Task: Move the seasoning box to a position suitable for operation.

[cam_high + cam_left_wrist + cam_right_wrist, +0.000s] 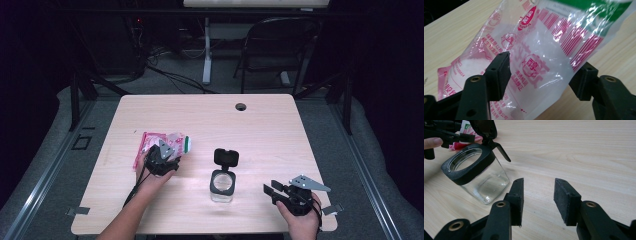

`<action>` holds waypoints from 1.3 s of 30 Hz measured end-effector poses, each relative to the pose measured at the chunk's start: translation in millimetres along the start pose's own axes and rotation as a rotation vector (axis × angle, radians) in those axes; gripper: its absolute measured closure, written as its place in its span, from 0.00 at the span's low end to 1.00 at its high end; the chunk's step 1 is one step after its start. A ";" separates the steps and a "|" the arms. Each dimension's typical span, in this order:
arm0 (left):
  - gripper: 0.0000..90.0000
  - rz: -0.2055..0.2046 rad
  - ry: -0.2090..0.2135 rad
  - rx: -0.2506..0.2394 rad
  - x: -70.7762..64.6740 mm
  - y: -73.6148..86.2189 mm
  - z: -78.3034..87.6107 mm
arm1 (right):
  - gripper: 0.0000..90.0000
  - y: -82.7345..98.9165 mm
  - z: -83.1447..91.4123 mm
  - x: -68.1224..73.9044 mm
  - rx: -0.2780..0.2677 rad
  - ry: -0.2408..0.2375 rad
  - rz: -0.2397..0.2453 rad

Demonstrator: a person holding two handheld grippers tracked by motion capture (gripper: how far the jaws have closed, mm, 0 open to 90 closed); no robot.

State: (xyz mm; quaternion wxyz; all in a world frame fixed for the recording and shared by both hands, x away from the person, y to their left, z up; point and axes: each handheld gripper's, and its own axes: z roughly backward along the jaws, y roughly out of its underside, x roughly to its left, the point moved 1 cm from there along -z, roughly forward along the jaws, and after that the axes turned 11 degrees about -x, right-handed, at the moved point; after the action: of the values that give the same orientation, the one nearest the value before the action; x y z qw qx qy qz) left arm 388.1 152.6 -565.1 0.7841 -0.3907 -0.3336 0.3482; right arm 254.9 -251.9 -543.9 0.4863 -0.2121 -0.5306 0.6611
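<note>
light wood tabletop (280, 130) filling the centre of the frame, with a round cable hole (241, 106) near its far edge, upper middle. grey floor (170, 82) beyond it. dark folding chair (275, 47) at upper right of centre. white post (206, 50) of a stand at upper centre, with black cables (165, 70) running across the floor to its left. dark curtains at both sides.

place: lab or recording studio | signs: black curtains all round | lone wooden worktop (260, 120) with cable hole (241, 106) | folding chair (277, 42) | floor cables (170, 75) | grey carpet
</note>
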 end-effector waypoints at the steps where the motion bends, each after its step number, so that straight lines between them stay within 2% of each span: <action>1: 0.46 -0.002 0.001 0.000 0.6 0.2 -0.3 | 0.67 0.4 0.3 -0.1 -0.003 -0.003 -0.004; 8: 0.58 0.012 0.002 -0.003 4.0 4.4 -4.0 | 0.66 1.1 2.4 -1.0 -0.006 0.004 -0.008; 11: 0.68 0.033 0.007 -0.003 7.6 6.4 -4.4 | 0.66 1.5 2.2 -1.5 -0.004 0.005 -0.008; 19: 0.87 0.201 0.073 -0.022 26.4 14.5 -5.3 | 0.66 2.1 1.0 -0.9 -0.001 0.004 -0.009; 23: 0.93 0.253 0.093 -0.032 32.4 16.8 -5.1 | 0.66 2.0 1.8 -1.6 0.001 0.008 -0.006; 27: 0.99 0.265 0.097 -0.043 34.9 17.5 -4.3 | 0.65 1.7 2.2 -2.2 -0.001 0.009 -0.010; 33: 1.00 0.291 0.111 -0.049 38.1 17.9 -3.3 | 0.65 2.6 0.8 -1.4 0.005 0.008 -0.007; 39: 1.00 0.297 0.119 -0.059 40.3 17.6 -1.3 | 0.65 2.8 0.9 -1.2 -0.001 0.006 -0.010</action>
State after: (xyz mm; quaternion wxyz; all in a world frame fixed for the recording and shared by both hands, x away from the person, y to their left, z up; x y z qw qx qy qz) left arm 405.7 192.5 -570.4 0.7306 -0.4783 -0.2353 0.4267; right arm 253.6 -253.3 -546.4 0.4909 -0.2115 -0.5307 0.6577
